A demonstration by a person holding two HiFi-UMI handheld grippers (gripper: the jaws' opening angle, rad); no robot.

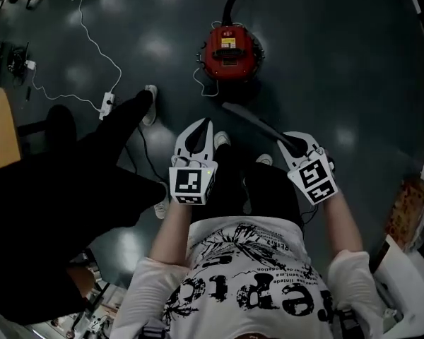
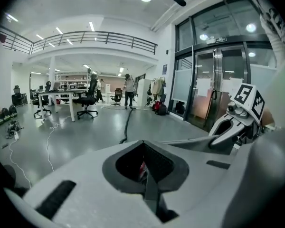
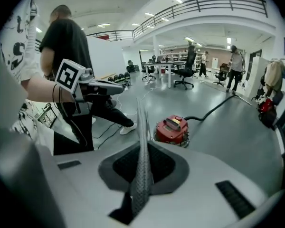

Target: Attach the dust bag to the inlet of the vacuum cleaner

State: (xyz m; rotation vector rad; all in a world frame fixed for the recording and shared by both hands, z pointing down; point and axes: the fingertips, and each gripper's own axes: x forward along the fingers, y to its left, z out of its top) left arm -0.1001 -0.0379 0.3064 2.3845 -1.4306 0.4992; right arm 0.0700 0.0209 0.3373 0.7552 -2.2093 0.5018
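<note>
The person wears a white short-sleeved T-shirt (image 1: 247, 274) printed with black graphics and lettering, black trousers (image 1: 268, 189) and white shoes (image 1: 221, 139). The left gripper (image 1: 203, 124) and right gripper (image 1: 290, 141) have smooth white shells around dark ribbed recesses. Each carries a marker cube (image 1: 191, 183) with black-and-white squares.

Red vacuum cleaner (image 1: 230, 53) on dark floor (image 1: 332, 62)
</note>
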